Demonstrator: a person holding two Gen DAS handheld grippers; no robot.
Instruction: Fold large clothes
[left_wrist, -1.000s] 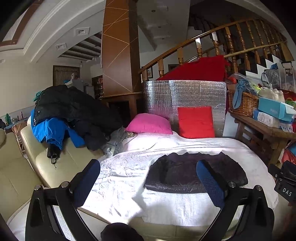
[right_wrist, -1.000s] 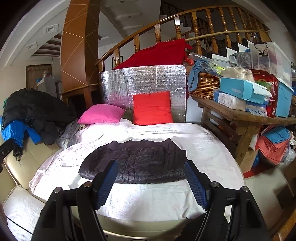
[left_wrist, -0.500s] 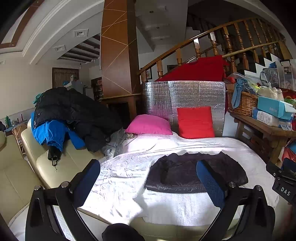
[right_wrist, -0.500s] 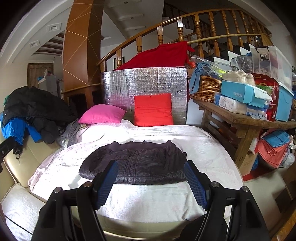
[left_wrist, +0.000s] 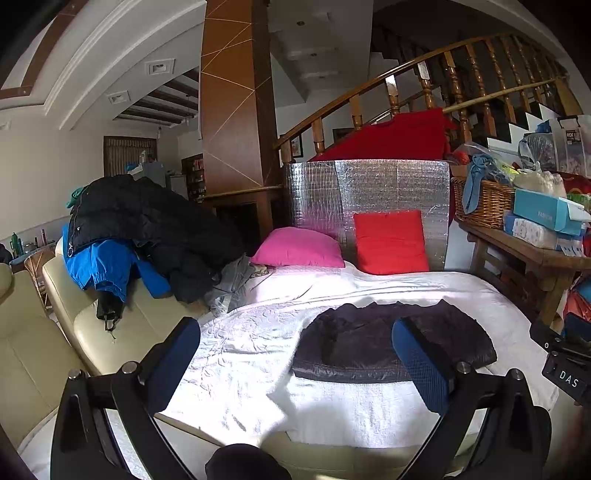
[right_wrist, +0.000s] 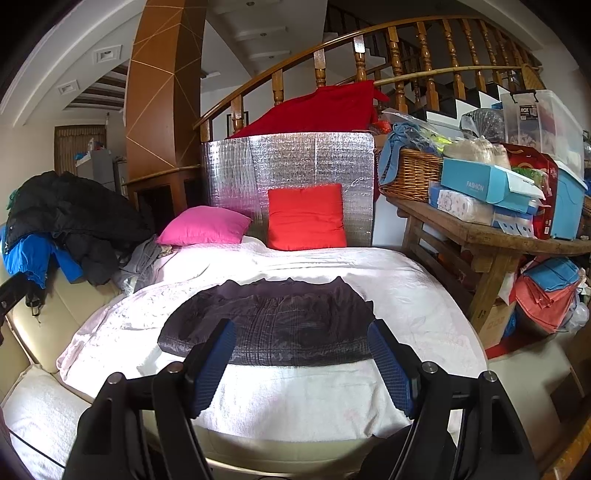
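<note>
A dark quilted jacket (right_wrist: 273, 325) lies folded flat on the white cover of the bed (right_wrist: 306, 398); it also shows in the left wrist view (left_wrist: 369, 343). My left gripper (left_wrist: 295, 339) is open and empty, held back from the bed's near edge, left of the jacket. My right gripper (right_wrist: 301, 341) is open and empty, held in front of the jacket's near edge, not touching it.
A pile of black and blue coats (left_wrist: 140, 236) lies on the cream sofa (left_wrist: 92, 325) at left. Pink (right_wrist: 201, 226) and red (right_wrist: 306, 218) cushions lean at the bed's head. A wooden table (right_wrist: 491, 240) with boxes and a basket stands at right.
Both cameras have drifted slightly; the jacket sits a little lower in the views. Both grippers stay open and empty.
</note>
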